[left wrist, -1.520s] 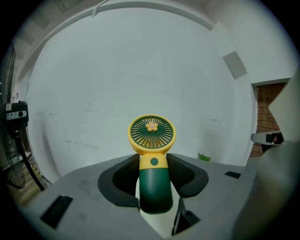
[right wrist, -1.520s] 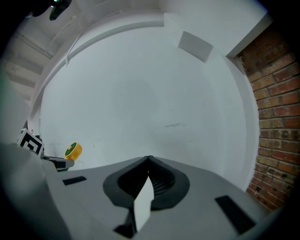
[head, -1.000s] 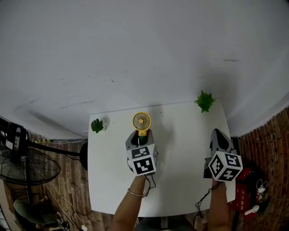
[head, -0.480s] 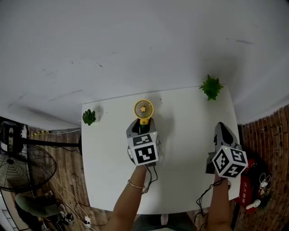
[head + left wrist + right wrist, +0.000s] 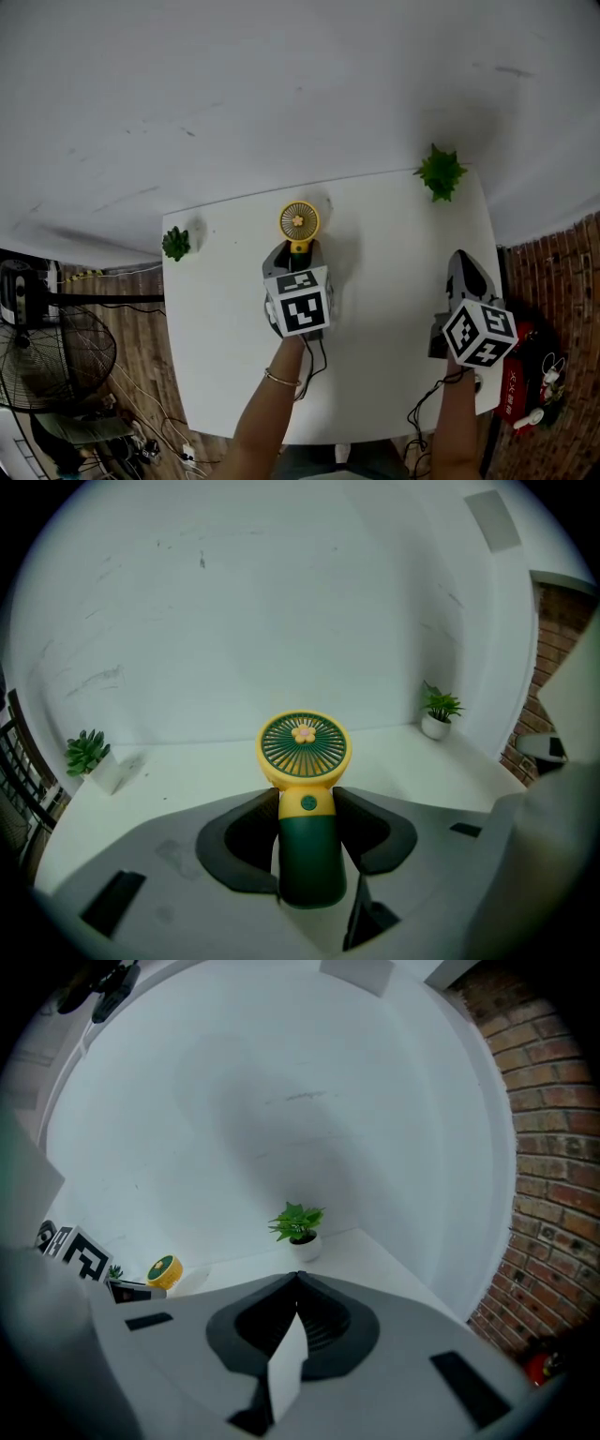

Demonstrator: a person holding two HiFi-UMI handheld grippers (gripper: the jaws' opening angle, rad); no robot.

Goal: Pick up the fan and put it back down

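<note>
A small fan point(image 5: 298, 222) with a round yellow head and a dark green handle stands upright over the white table point(image 5: 375, 281), facing the wall. My left gripper point(image 5: 298, 255) is shut on the fan: in the left gripper view both dark pads point(image 5: 251, 829) press the fan's handle point(image 5: 309, 855) just below its yellow collar. Whether the base touches the table is hidden. My right gripper point(image 5: 459, 258) hovers near the table's right edge, well apart from the fan. In the right gripper view its jaws point(image 5: 297, 1279) meet at the tip with nothing between them, and the fan point(image 5: 165, 1271) shows far left.
A potted green plant point(image 5: 439, 172) stands at the table's back right corner, a smaller one point(image 5: 175, 243) at the back left. The white wall runs right behind the table. A large floor fan point(image 5: 56, 352) stands to the left, a red box point(image 5: 520, 375) on the floor to the right.
Both grippers have sunk toward the table, the left one carrying the fan down with it. The grip on the handle looks the same.
</note>
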